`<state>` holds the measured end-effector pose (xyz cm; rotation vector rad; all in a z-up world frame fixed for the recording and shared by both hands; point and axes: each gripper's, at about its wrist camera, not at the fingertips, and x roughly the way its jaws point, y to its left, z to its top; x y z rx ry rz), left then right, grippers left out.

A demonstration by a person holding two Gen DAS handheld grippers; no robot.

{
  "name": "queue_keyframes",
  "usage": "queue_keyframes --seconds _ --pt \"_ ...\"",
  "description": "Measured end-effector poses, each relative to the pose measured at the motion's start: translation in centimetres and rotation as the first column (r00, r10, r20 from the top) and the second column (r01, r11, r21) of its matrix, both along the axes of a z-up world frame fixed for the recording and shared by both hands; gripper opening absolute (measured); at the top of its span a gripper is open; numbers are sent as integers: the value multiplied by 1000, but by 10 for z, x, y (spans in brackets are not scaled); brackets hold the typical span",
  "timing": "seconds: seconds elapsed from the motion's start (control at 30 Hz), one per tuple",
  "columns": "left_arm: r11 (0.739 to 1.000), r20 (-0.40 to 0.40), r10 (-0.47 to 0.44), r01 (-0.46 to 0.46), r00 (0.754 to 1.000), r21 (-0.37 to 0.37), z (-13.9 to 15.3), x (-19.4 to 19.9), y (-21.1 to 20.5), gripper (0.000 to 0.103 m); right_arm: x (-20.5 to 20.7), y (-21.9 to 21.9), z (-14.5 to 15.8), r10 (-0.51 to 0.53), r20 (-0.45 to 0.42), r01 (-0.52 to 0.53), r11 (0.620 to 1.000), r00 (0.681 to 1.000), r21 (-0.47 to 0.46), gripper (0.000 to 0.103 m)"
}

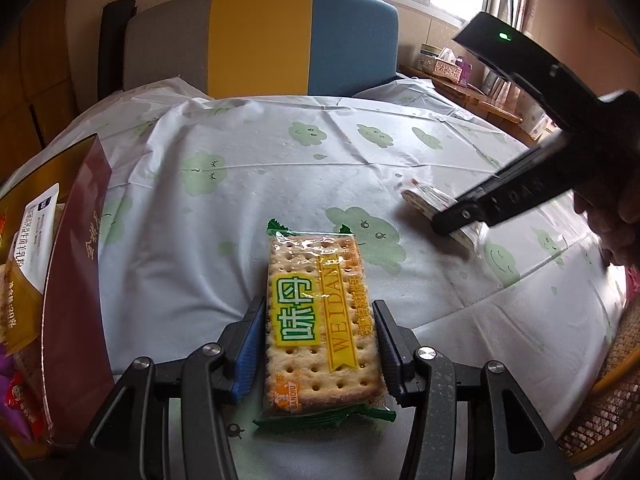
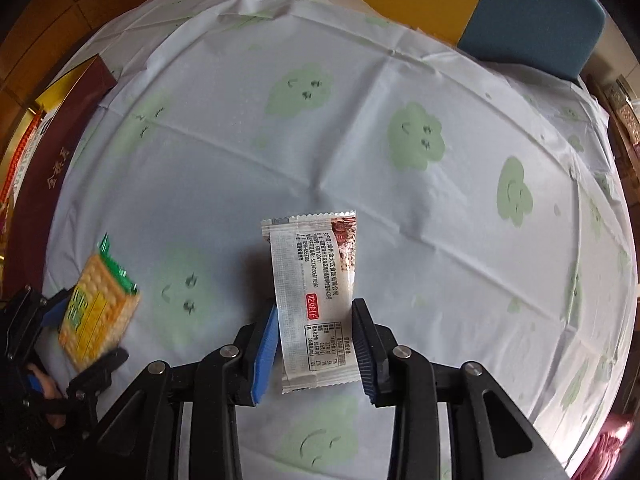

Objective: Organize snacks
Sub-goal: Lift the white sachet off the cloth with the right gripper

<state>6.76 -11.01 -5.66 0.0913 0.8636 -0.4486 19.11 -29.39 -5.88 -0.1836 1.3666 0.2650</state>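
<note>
Left gripper (image 1: 320, 344): nearest the left wrist camera, jaws set about halfway apart and pressed on the long sides of a cracker packet (image 1: 320, 320); blue pads against the wrapper on both edges. Packet clear with green crimped ends and a yellow-and-green label, its far end pointing out over the table; whether its underside rested on the cloth could not be told.

Right gripper (image 2: 316, 344): pointed steeply down, jaws fairly narrow and closed on a silver sachet (image 2: 316, 300). Sachet printed with black text and a small red label, brown patch at its upper corner; lower half between the pads, upper end sticking out beyond the fingertips.

Tablecloth (image 2: 400, 200): pale, creased, printed with green smiling clouds; covered the whole table.

Box (image 1: 76, 280): maroon and gold, open, at the left edge of the table, just beside the cracker packet; held several other wrapped snacks.

Chair (image 1: 260, 40): grey, yellow and blue back, at the far side of the table.

Hand (image 1: 616, 224): on the right gripper's handle, partly visible.
</note>
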Motion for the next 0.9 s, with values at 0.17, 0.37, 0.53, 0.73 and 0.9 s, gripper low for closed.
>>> queue_keyframes --seconds 0.17,0.37,0.53,0.73,0.9 --pt "1000 7 -1 1 1000 12 0 -2 -2 52 -36 -10 -2 -68 -21 70 996 997 55 38" --pt "1000 -5 5 -5 1000 25 1 2 -4 52 -47 -24 -7 -101 8 99 981 995 168 46" --pt "999 -8 17 -16 1000 33 0 3 -6 52 -46 -23 -3 -108 28 102 983 994 149 59" --pt "999 0 15 -15 1000 36 0 2 -6 52 -55 5 1 -79 109 75 996 991 40 37" --pt "999 -3 15 -15 1000 42 0 2 -6 52 -65 26 5 -29 135 27 999 990 20 36"
